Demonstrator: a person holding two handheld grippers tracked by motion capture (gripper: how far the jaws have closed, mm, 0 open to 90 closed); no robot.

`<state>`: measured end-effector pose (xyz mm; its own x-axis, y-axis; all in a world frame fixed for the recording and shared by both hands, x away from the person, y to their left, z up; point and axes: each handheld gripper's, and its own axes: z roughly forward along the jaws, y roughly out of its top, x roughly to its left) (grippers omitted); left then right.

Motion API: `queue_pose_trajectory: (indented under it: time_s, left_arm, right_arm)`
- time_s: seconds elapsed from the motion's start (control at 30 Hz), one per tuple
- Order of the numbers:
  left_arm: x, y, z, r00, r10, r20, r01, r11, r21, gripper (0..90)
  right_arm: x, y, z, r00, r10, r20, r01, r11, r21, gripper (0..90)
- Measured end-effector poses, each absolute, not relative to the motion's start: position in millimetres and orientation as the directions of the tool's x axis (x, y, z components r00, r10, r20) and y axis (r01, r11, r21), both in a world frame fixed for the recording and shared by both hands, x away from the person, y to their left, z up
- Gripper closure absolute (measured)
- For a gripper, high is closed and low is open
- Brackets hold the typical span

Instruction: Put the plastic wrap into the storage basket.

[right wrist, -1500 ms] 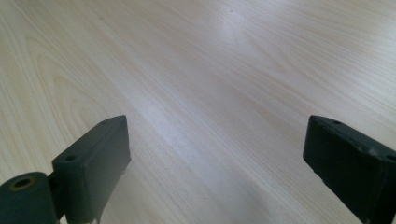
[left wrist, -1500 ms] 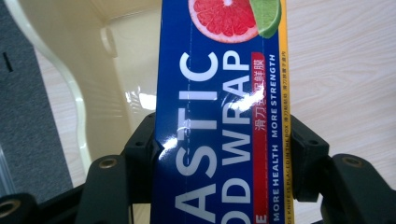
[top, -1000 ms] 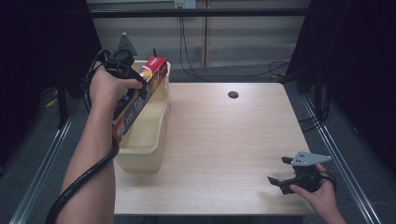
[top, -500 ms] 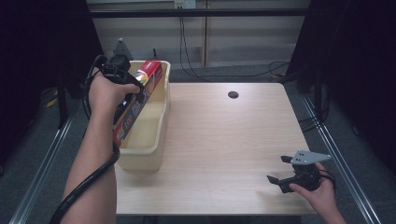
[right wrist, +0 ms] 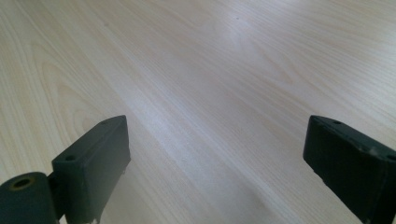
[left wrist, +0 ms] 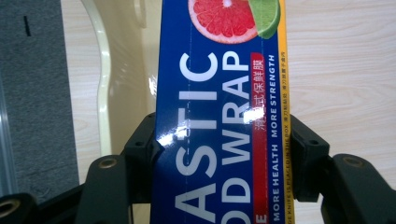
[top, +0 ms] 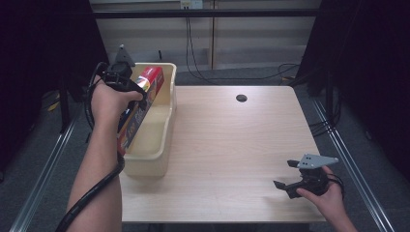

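Over the bin point(top: 167, 121), clamped wrap box point(top: 140, 104)

A: What could be read on the plastic wrap box point(left wrist: 219, 116) in the left gripper view?

B: Large white capitals, partly cut off, ran along its blue face: "ASTIC" and "OD WRAP". Beside them, toward three o'clock, a red strip carried white Chinese characters, and next to that stood "MORE HEALTH MORE STRENGTH" in small white capitals.

A: Anything else?

B: Along the yellow edge, tiny dark print read roughly "KNIFE IS PLACED IN THE BOX". In the high view the lettering on the box point(top: 141, 104) was too small to read.
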<state>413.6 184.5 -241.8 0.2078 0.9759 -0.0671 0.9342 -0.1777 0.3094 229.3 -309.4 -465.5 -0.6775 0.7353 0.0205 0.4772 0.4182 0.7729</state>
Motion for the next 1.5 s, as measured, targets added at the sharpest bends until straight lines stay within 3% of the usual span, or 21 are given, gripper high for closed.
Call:
queue_pose_trajectory:
  time_s: [1.5]
  left_arm:
    - [415.4,189.3,-284.7,0.139,0.984,-0.116,0.96,-0.105,0.258,40.4]
  right_arm:
    - [234.1,-300.1,-466.5,-0.704,0.71,0.006,0.461,0.45,0.765,6.8]
